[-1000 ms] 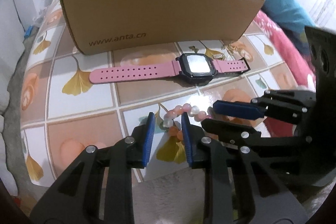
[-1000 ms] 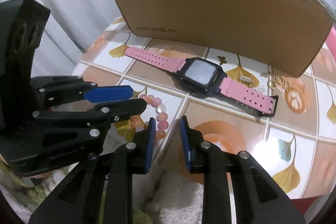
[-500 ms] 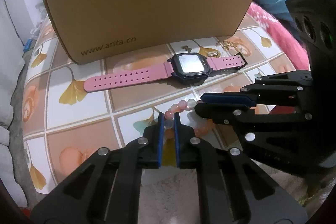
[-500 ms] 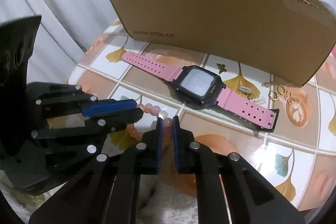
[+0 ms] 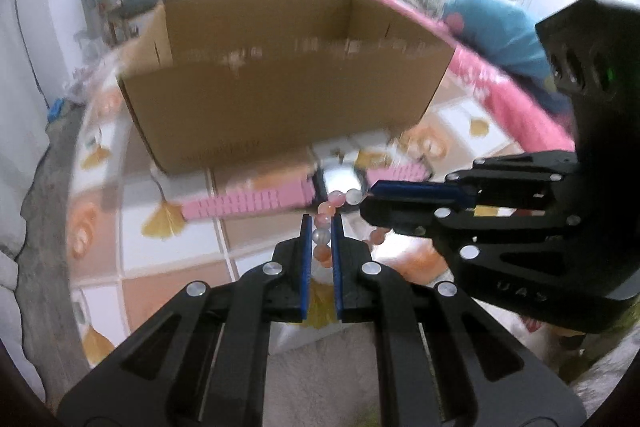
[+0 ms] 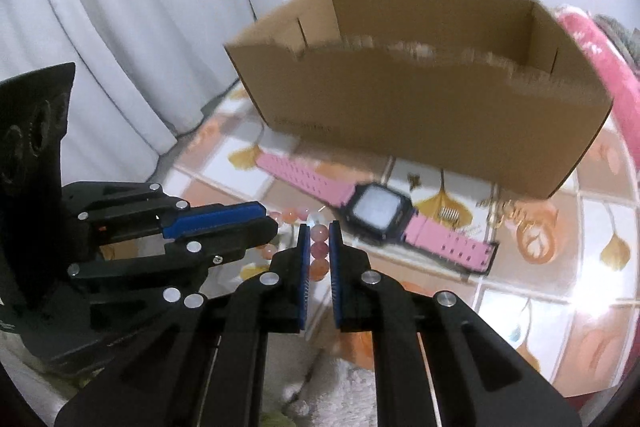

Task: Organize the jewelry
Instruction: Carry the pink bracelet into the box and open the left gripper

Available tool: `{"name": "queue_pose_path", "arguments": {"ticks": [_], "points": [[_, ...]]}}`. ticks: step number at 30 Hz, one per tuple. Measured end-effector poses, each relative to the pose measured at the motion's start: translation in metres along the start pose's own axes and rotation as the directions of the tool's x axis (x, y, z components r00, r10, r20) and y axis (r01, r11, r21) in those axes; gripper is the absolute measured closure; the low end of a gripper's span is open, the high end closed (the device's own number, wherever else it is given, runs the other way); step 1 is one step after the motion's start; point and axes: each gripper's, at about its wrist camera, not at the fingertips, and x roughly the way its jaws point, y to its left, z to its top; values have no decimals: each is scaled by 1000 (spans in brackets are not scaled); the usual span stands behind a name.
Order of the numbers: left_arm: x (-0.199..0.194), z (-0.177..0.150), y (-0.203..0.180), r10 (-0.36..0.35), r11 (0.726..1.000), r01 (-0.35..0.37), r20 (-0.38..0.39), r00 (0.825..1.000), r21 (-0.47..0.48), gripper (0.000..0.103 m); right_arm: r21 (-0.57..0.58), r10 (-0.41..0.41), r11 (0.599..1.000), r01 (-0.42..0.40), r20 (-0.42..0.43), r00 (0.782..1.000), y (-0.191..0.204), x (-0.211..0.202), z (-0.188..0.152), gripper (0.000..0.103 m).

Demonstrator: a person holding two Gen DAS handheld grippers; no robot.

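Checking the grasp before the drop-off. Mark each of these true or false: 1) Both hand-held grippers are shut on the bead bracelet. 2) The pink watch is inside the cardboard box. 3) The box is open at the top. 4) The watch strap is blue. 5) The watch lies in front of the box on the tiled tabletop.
1) True: the left hand-held gripper and the right hand-held gripper each pinch beads of the bead bracelet.
2) False: the pink watch lies outside the cardboard box.
3) True: its inner walls show from above.
4) False: the strap is pink; the case is dark.
5) True: it lies on the tiled tabletop, in front of the box's near wall.
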Motion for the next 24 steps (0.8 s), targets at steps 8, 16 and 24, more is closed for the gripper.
{"name": "queue_pose_path", "arguments": {"ticks": [8,16,24], "points": [[-47,60,-7,-1,998,-10,159,987,64,95,-79,5,997,11,190,982,8,-55,56,94],[-41,151,13,60,992,-80,186,981,102,95,-99,104,991,-93,122,987,-20,-36,151,94],[52,186,59,138,983,-127,-83,987,132,95,61,220,975,-212,-215,951,-63,78,200,94]]}}
